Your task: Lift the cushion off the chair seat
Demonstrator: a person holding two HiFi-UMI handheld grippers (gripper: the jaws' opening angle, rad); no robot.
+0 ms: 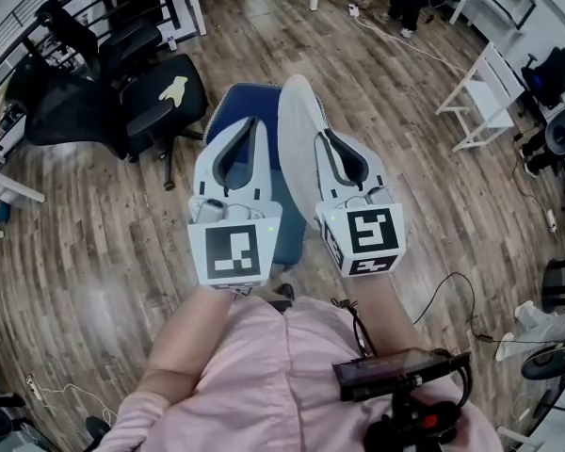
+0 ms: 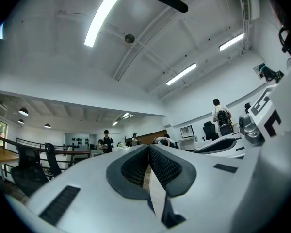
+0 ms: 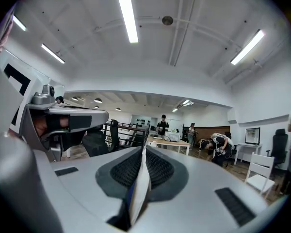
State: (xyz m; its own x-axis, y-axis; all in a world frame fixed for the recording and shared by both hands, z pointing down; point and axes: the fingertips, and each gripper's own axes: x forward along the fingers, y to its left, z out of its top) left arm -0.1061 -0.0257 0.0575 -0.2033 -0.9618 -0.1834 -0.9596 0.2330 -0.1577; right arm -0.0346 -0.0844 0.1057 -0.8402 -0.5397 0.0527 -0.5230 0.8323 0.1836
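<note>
Both grippers are raised side by side over the wooden floor, and the cushion (image 1: pixel 299 121) hangs between them. It is blue on one face (image 1: pixel 284 217) and pale white on the other. My left gripper (image 1: pixel 250 125) is shut on a thin white and blue edge of the cushion (image 2: pixel 157 198). My right gripper (image 1: pixel 322 136) is shut on another edge of the cushion (image 3: pixel 138 188), which stands upright between its pads (image 3: pixel 157 169). In the left gripper view the left gripper (image 2: pixel 148 152) points out across the room, as does the right gripper (image 3: pixel 143 152) in its own view. The chair seat is hidden below the cushion.
Black office chairs (image 1: pixel 122 92) stand at the upper left beside a railing. A white folding frame (image 1: pixel 485 97) is at the right, with cables (image 1: pixel 457 295) on the floor. People and desks (image 3: pixel 167 135) are across the room. A black device (image 1: pixel 400 373) hangs at the person's waist.
</note>
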